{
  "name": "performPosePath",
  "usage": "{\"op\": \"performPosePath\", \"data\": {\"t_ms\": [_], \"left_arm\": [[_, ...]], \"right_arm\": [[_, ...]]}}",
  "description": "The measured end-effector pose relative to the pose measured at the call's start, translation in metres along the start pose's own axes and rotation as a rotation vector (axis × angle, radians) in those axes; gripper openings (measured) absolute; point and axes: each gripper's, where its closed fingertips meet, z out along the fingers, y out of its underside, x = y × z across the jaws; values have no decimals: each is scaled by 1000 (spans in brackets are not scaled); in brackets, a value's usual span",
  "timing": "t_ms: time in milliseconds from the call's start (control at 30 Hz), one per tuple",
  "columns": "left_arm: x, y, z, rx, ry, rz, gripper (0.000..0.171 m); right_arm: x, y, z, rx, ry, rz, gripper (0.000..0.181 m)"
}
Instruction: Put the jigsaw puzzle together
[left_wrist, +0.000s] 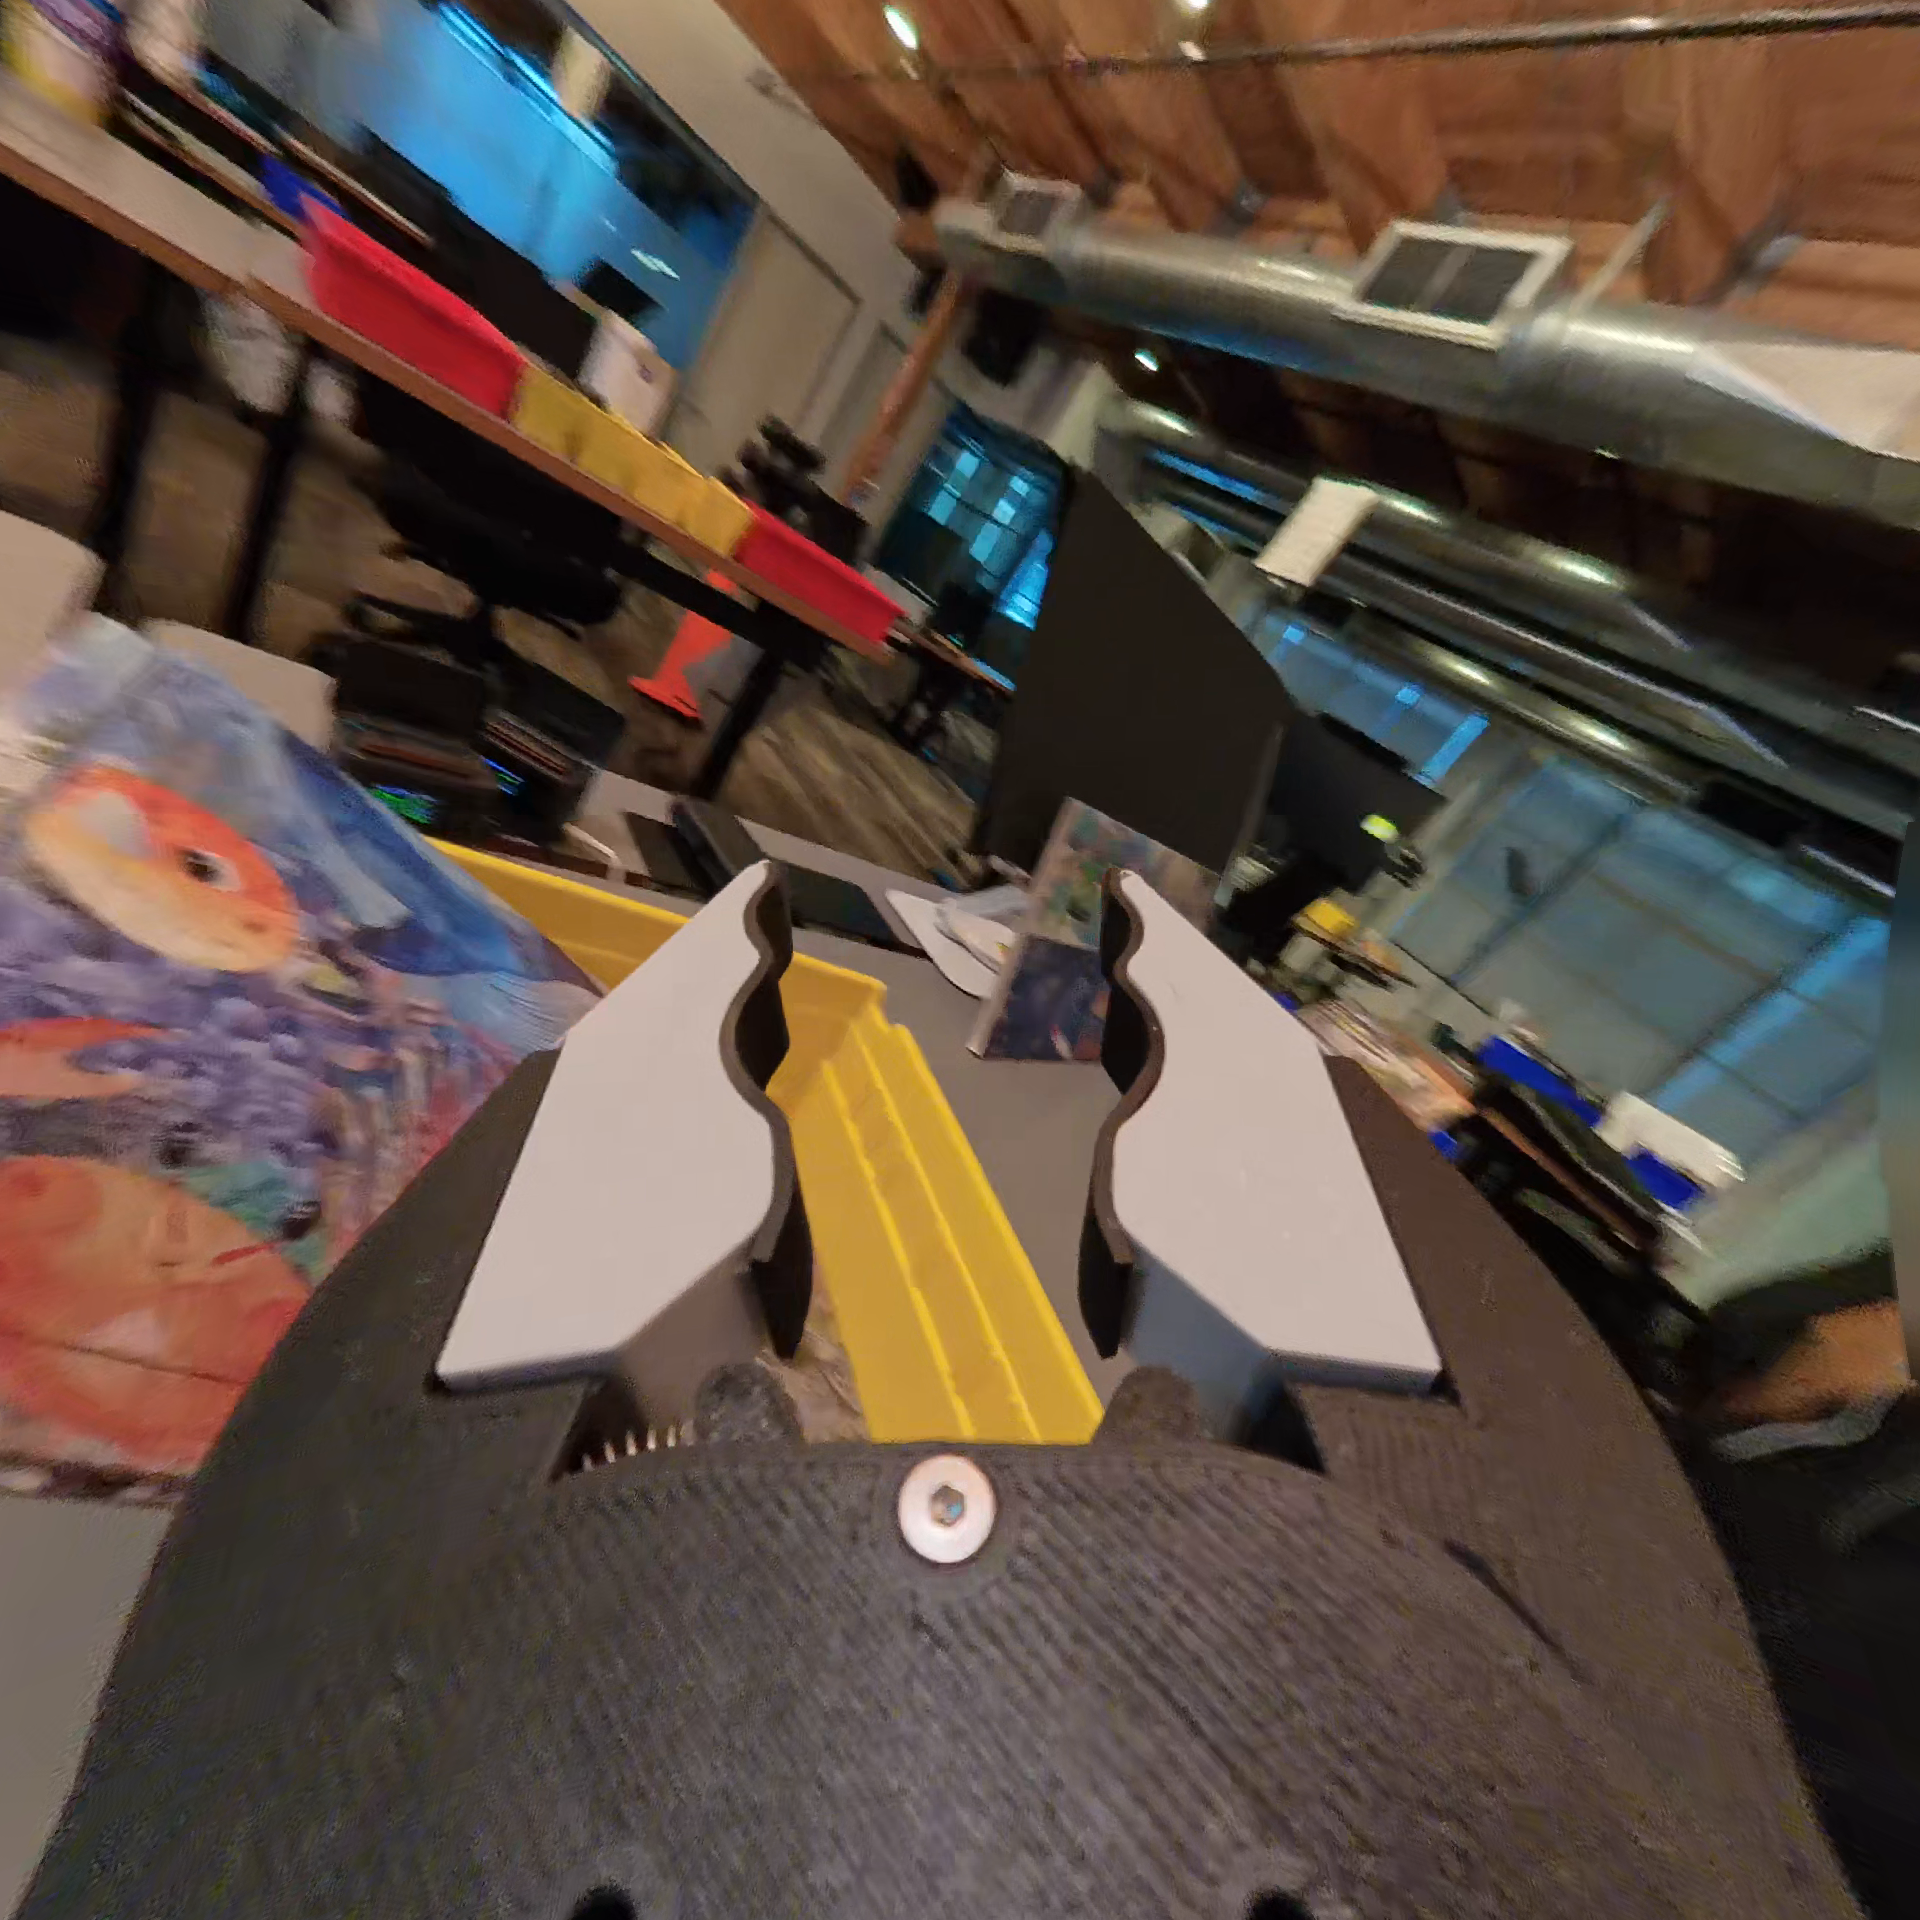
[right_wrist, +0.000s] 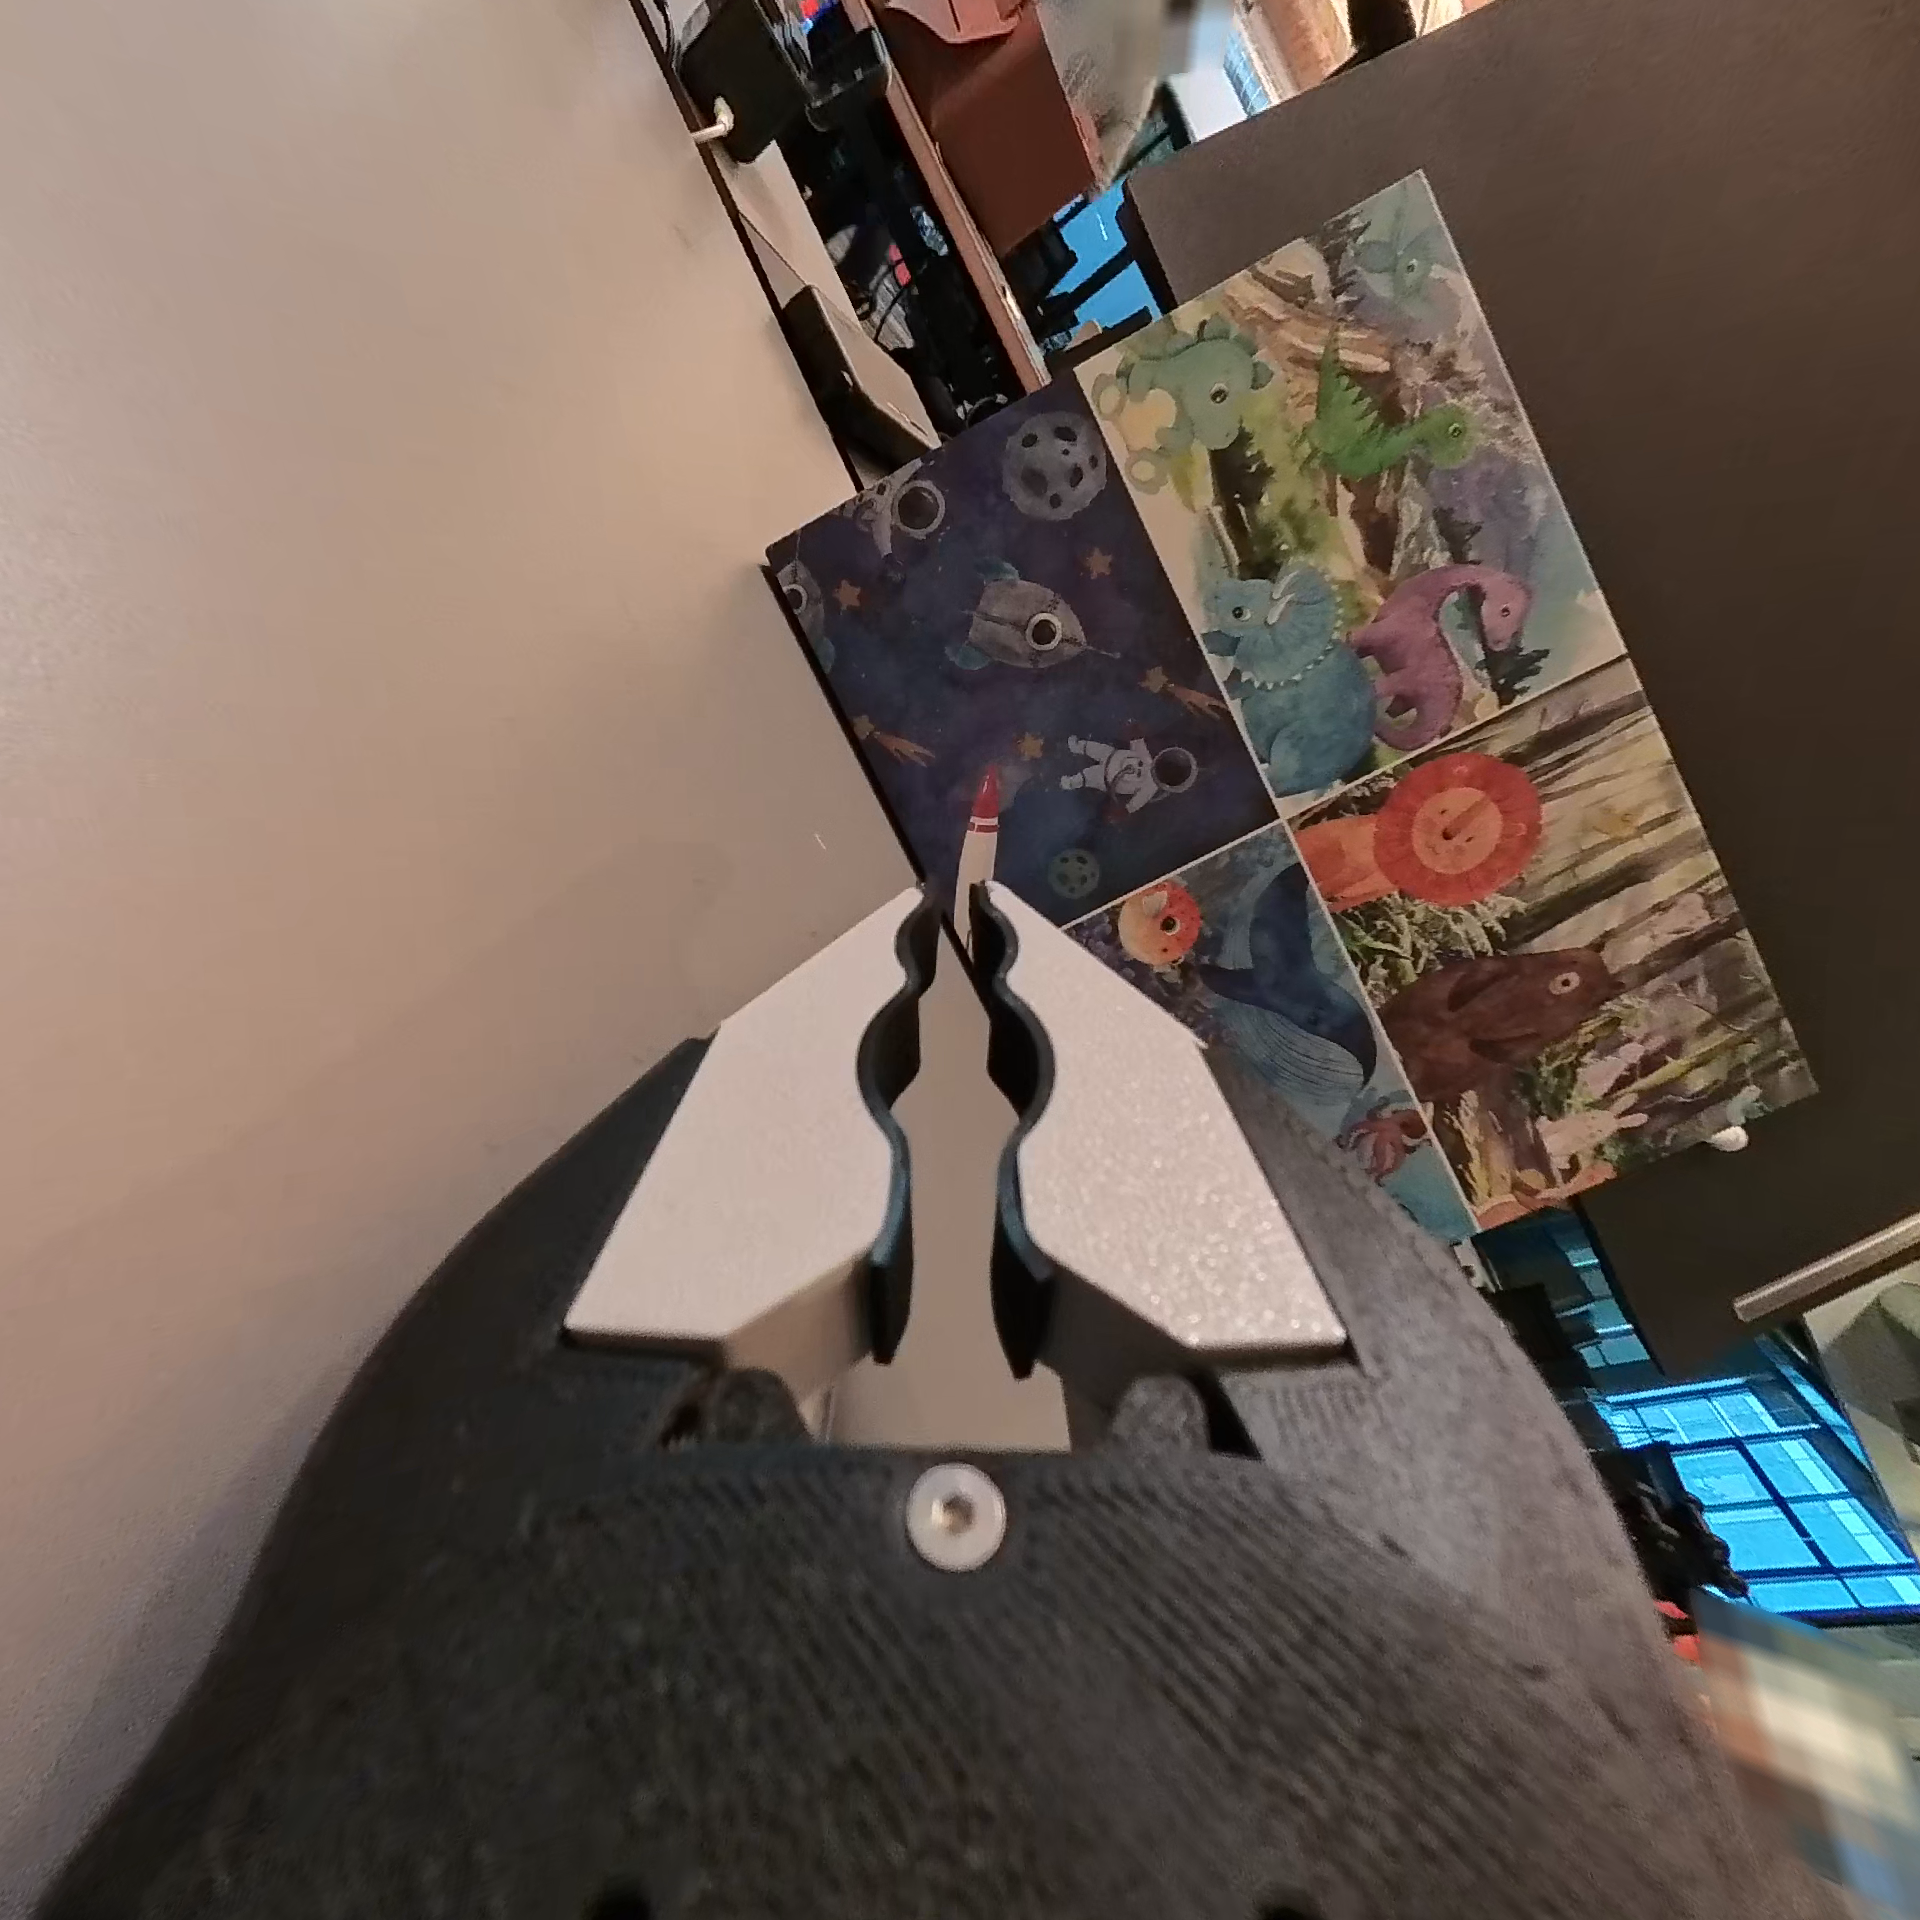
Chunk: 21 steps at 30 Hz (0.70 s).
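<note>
In the left wrist view a large picture with orange fish on blue (left_wrist: 177, 1039), the puzzle picture, lies close on the left, blurred. My left gripper (left_wrist: 940, 894) is open and empty above a yellow bin (left_wrist: 914, 1195). A reference card with four pictures (right_wrist: 1351, 727) stands against a dark panel; it also shows farther off in the left wrist view (left_wrist: 1070, 935). My right gripper (right_wrist: 951, 909) points at the card's lower corner. Its jaws are almost together with a thin gap, and nothing shows between them. No loose puzzle pieces are in view.
The grey table (right_wrist: 364, 623) spreads left of the card. A black divider panel (left_wrist: 1132, 707) stands behind the card. Shelves with red and yellow bins (left_wrist: 416, 301) are far left. A person's sleeve (left_wrist: 1808, 1351) is at the right edge. About 60 cm separates my left fingertips from my right.
</note>
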Motion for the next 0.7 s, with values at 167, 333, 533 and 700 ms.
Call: {"op": "performPosePath", "data": {"t_ms": [167,333,533,700], "left_arm": [[-56,-31,-40,145,-345,21,68],[-107,-6,-74,62,-578,-19,80],[-112,4,-75,53,-556,-90,83],[-107,11,-67,36,-495,-159,86]], "right_arm": [[2,-1,-1,9,-2,19,4],[1,-1,-1,6,-5,11,4],[-1,0,0,0,-5,-3,4],[-2,0,0,-2,-8,-8,4]]}}
